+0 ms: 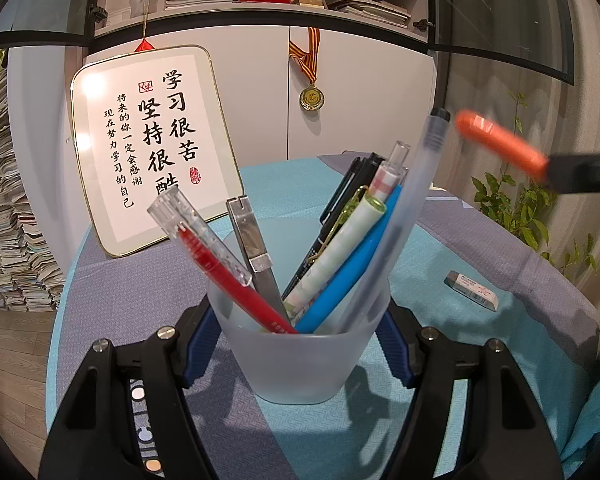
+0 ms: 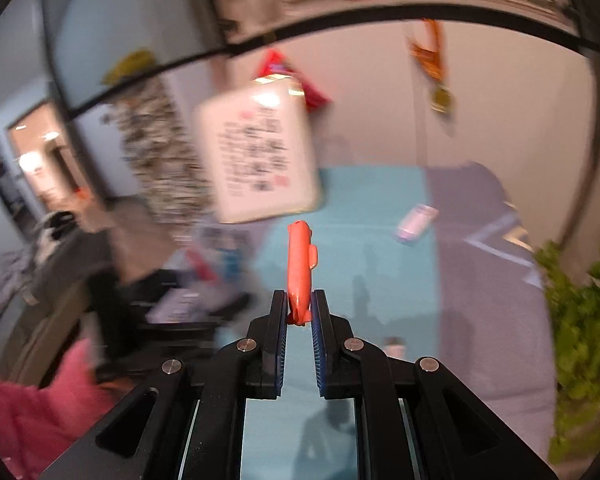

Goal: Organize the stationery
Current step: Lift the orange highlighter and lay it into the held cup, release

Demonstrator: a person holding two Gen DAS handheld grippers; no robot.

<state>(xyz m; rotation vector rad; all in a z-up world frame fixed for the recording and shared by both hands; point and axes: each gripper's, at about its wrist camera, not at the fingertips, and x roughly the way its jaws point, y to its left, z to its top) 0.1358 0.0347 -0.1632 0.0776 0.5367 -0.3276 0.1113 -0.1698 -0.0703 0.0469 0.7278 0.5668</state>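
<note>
A frosted plastic cup (image 1: 300, 356) stands on the table, and my left gripper (image 1: 296, 340) is shut on its sides. Several pens lean inside it, among them a red pen (image 1: 228, 276), a blue pen (image 1: 352, 272) and a long frosted pen (image 1: 404, 208). My right gripper (image 2: 299, 308) is shut on the lower end of an orange pen (image 2: 299, 264), which points away above the table. The same orange pen (image 1: 500, 144) shows blurred in the air at the upper right of the left wrist view. A white eraser (image 1: 471, 290) lies on the cloth to the cup's right.
A framed calligraphy board (image 1: 144, 148) leans against the white cabinet (image 1: 360, 92) behind the cup. A medal (image 1: 312, 98) hangs on the cabinet door. Green plant leaves (image 2: 580, 340) stand at the table's right edge. Stacked papers (image 1: 4, 220) pile up at the left.
</note>
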